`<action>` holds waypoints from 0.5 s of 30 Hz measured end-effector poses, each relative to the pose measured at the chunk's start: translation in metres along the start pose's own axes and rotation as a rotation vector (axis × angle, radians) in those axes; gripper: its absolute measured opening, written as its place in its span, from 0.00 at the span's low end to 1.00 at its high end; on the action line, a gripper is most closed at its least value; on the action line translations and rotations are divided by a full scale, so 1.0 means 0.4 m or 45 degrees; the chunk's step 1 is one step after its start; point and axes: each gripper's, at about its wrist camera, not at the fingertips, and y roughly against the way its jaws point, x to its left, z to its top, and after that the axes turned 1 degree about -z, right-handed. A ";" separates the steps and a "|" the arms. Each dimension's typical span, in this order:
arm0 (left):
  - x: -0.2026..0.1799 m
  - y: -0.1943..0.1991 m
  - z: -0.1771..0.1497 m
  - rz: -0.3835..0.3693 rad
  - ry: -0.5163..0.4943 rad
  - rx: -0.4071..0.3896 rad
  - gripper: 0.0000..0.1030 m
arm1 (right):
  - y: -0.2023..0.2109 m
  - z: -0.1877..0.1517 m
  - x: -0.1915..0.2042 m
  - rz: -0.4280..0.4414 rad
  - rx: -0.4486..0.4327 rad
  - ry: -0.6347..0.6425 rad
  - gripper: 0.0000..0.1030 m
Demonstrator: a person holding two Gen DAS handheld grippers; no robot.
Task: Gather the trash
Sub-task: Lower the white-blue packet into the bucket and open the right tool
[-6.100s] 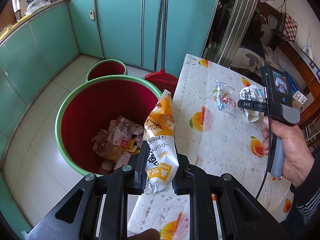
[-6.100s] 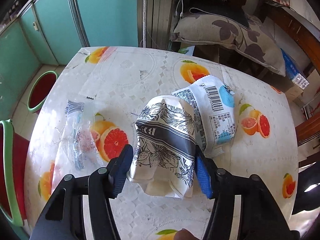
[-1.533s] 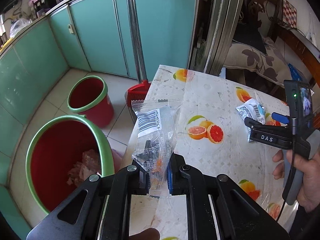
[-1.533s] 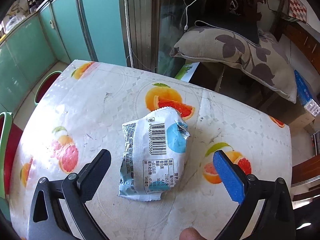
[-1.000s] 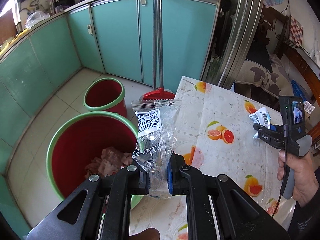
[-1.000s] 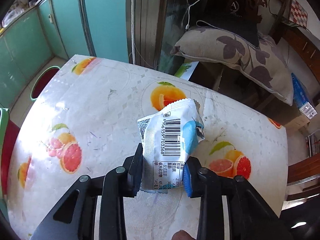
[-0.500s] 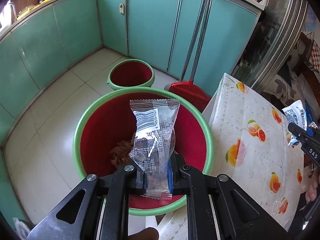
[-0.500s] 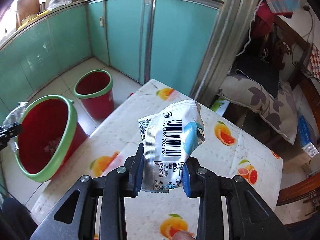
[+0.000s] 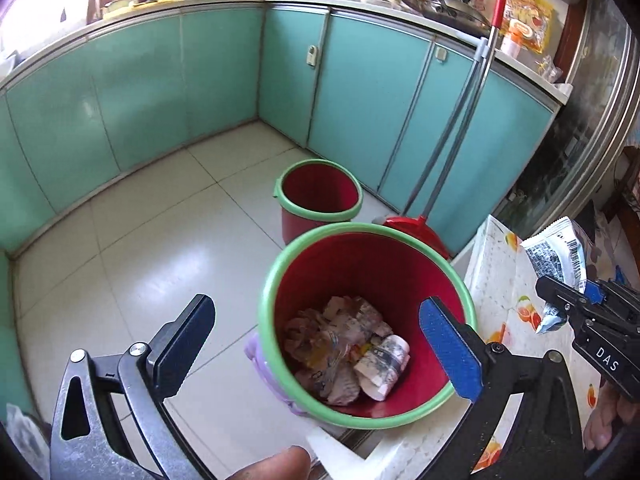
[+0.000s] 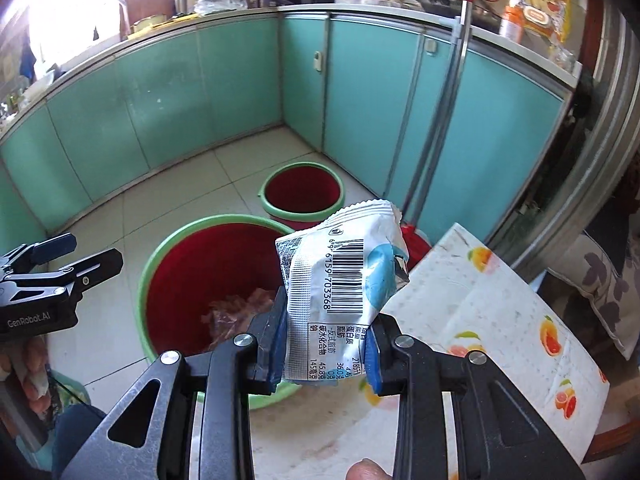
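Observation:
My left gripper (image 9: 316,312) hangs above the large red bin with a green rim (image 9: 280,264). Its jaws are opening wide and nothing is between them. Crumpled wrappers (image 9: 344,344) lie at the bin's bottom. My right gripper (image 10: 324,352) is shut on a white and blue snack packet (image 10: 340,280) with a barcode, held upright over the table's corner beside the same bin (image 10: 160,248). The left gripper (image 10: 68,256) shows at the left edge of the right wrist view. At the right edge of the left wrist view, the right gripper (image 9: 572,300) carries the packet (image 9: 560,252).
A smaller red bin (image 9: 320,192) stands behind the large one on the tiled floor. A red dustpan (image 9: 412,228) with a long metal handle leans on the teal cabinets (image 9: 360,92). The table with a fruit-print cloth (image 10: 480,300) sits right of the bins.
The left jaws have opened and the clear wrapper they held is gone from between them. The right gripper has carried the white and blue packet from the table toward the large bin.

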 end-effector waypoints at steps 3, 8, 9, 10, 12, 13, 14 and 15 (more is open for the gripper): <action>0.058 0.027 -0.006 0.029 0.050 -0.014 0.99 | -0.026 0.024 0.075 0.067 0.001 0.045 0.28; 0.125 0.053 -0.022 0.071 0.104 -0.034 0.99 | -0.079 0.048 0.167 0.136 0.045 0.074 0.78; 0.134 0.057 -0.024 0.080 0.107 -0.037 0.99 | -0.082 0.051 0.179 0.127 0.039 0.076 0.85; 0.140 0.060 -0.025 0.088 0.109 -0.040 0.99 | -0.081 0.052 0.188 0.119 0.034 0.080 0.85; 0.150 0.068 -0.028 0.094 0.117 -0.045 1.00 | -0.075 0.052 0.200 0.107 0.031 0.087 0.88; 0.154 0.071 -0.024 0.094 0.121 -0.047 0.99 | -0.067 0.049 0.203 0.100 0.025 0.089 0.90; 0.154 0.075 -0.025 0.092 0.124 -0.051 1.00 | -0.056 0.046 0.202 0.098 0.016 0.085 0.92; 0.151 0.080 -0.025 0.090 0.124 -0.058 1.00 | -0.041 0.044 0.190 0.098 0.009 0.080 0.93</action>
